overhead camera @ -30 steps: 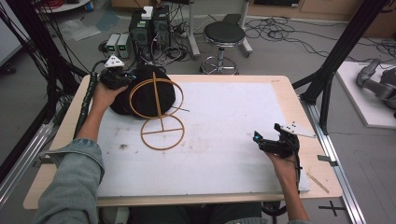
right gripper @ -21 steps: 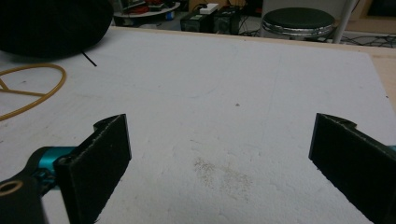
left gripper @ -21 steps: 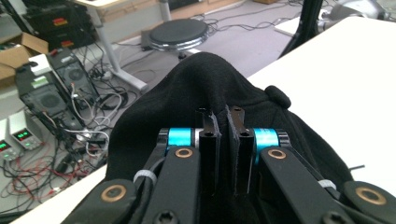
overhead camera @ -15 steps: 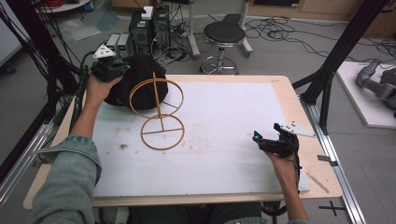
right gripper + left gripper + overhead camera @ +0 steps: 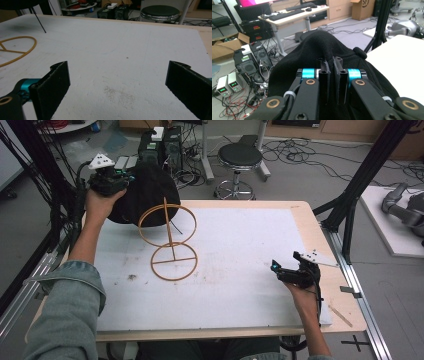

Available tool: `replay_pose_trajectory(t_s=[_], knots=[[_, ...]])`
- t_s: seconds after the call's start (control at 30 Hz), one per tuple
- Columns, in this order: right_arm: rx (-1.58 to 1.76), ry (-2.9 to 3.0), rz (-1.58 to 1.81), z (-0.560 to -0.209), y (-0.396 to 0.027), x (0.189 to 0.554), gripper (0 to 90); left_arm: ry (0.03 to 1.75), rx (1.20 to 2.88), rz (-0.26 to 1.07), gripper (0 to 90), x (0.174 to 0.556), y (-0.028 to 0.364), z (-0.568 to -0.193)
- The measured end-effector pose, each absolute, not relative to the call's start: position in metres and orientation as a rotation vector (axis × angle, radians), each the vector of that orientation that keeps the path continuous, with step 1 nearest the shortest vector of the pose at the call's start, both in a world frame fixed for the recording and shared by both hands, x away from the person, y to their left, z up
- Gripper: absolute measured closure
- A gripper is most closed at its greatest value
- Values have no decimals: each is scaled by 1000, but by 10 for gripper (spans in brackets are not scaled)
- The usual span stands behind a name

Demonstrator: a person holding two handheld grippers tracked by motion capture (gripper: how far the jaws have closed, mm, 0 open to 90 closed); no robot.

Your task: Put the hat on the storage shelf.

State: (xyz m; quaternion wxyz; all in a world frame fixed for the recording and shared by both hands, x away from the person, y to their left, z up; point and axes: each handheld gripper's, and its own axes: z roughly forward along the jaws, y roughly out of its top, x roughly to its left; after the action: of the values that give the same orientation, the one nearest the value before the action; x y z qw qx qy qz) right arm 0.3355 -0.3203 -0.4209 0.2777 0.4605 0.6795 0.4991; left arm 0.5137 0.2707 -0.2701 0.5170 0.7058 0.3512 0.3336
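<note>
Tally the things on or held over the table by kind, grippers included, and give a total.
Black cloth item, pinched by the left gripper: 1
Wooden ring stand: 1
Grippers, counting the open right gripper: 2
Total: 4

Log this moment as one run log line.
left tool: shut on black cloth, lifted at table's far left corner | right tool: open, over white mat | wooden hat stand: upright, bare
</note>
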Motion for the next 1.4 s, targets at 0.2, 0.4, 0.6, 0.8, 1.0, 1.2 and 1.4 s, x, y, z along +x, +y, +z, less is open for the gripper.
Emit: replay_pose_trajectory(t_s=[0.2,0.4,0.6,0.8,1.0,1.2,1.4], knots=[[1231,1825,1341,-421,-321,336,52,851,1634,841,851,510,271,-255],[1232,1823,1343,-420,-321,336,52,856,1592,852,852,507,273,-243],[1230,1825,1344,-420,-320,336,52,855,1571,858,852,502,273,-230],[1231,1826,1344,-420,-320,336,52,823,1540,876,853,493,272,-212],[1233,1827,1345,-420,-319,336,52,807,1516,885,853,487,271,-199],[1226,1827,1349,-420,-319,336,52,778,1509,892,853,479,267,-186],[1231,1825,1351,-420,-319,336,52,749,1524,891,853,473,263,-174]])
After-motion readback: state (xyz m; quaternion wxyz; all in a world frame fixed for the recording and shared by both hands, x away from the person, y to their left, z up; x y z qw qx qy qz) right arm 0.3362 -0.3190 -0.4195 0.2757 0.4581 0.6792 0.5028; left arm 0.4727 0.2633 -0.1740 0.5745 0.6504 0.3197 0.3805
